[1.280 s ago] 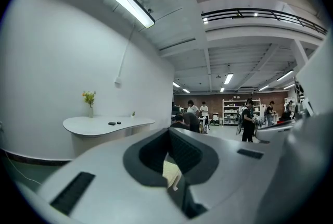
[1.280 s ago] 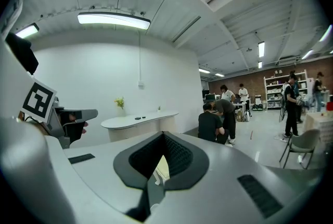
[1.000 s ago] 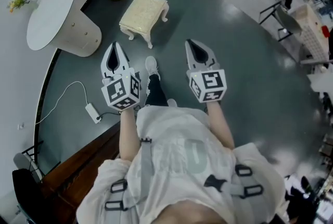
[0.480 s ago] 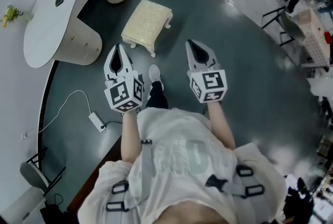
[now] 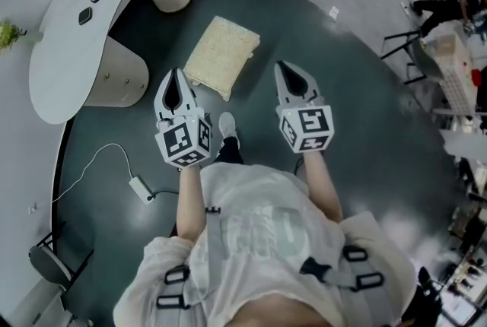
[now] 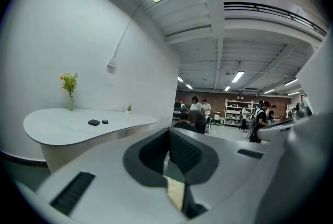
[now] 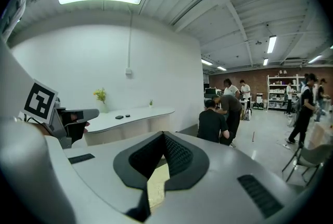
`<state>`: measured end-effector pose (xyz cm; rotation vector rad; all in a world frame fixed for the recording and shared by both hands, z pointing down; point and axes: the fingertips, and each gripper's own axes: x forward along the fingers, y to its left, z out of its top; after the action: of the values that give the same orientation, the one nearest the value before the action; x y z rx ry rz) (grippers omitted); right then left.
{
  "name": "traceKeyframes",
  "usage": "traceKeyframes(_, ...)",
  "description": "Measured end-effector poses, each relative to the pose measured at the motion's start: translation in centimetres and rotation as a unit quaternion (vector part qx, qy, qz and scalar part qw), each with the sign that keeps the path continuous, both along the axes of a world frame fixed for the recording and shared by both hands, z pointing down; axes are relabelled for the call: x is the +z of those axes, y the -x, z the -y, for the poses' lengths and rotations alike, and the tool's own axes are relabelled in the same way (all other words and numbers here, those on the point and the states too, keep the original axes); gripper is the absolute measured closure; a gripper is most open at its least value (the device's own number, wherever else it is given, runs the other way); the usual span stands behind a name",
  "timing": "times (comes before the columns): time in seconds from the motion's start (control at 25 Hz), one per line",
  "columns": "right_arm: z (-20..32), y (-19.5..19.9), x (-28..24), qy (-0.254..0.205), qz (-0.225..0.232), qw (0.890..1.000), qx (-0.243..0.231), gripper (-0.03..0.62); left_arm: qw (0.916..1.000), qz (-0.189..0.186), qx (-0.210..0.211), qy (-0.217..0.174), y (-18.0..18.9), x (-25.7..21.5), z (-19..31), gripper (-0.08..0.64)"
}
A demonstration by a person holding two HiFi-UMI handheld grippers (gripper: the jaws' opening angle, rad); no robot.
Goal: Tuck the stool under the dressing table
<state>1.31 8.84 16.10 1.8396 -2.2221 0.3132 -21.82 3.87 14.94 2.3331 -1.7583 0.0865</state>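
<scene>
On the left gripper (image 6: 169,137) we see the two dark ribbed pads pressed together at the tip with nothing between them, and the right gripper (image 7: 164,139) is closed and empty in the same way. Each has a smooth, pale grey plastic shell that widens back from the pointed tip, with a black cut-out around the pads. Through the slit below each pair of pads shows a sliver of pale yellow, nubbly fabric. This is the cushion of the stool (image 5: 221,52), a small rectangular seat. It stands on the glossy dark grey-green floor (image 5: 365,128) just ahead of the two tips, nearer the left one. The stool is out in the open, clear of the dressing table (image 5: 68,52), whose smooth white top curves like a bean over rounded cream pedestals. Two small dark objects (image 5: 85,15) lie on the top, and yellow flowers (image 6: 69,82) stand in a slim vase at its far end. Our bare forearms reach forward side by side from a white shirt (image 5: 259,219). Both grippers point ahead and slightly down, with their marker cubes towards us.
</scene>
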Motion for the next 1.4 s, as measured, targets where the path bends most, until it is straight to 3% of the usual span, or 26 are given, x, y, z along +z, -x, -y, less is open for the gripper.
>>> traceKeyframes(0.28, 7.4, 1.4, 1.0, 0.005, 0.0, 1.0, -0.004, 0.591, 0.9998, 0.012, 0.016, -0.008, 0.2, -0.3, 7.2, 0.557)
traceKeyframes(0.56, 10.8, -0.4, 1.3, 0.006, -0.001, 1.0, -0.013, 0.591, 0.9999, 0.009, -0.006, 0.01, -0.4, 1.3, 9.1, 0.555)
traceKeyframes(0.8, 14.6, -2.7, 2.1, 0.012, -0.007, 0.998, -0.058, 0.591, 0.9972, 0.027, -0.07, 0.004, -0.9, 1.3, 10.1, 0.556)
traceKeyframes(1.08, 18.3, -5.2, 1.9, 0.014, -0.024, 0.989, -0.148, 0.591, 0.9833, 0.032, -0.179, 0.009, -1.7, 1.9, 10.3, 0.557)
traceKeyframes(1.4, 21.9, -5.4, 2.9, 0.011, -0.027, 0.981, -0.194, 0.591, 0.9782, 0.046, -0.203, -0.001, -3.1, 1.9, 10.7, 0.557)
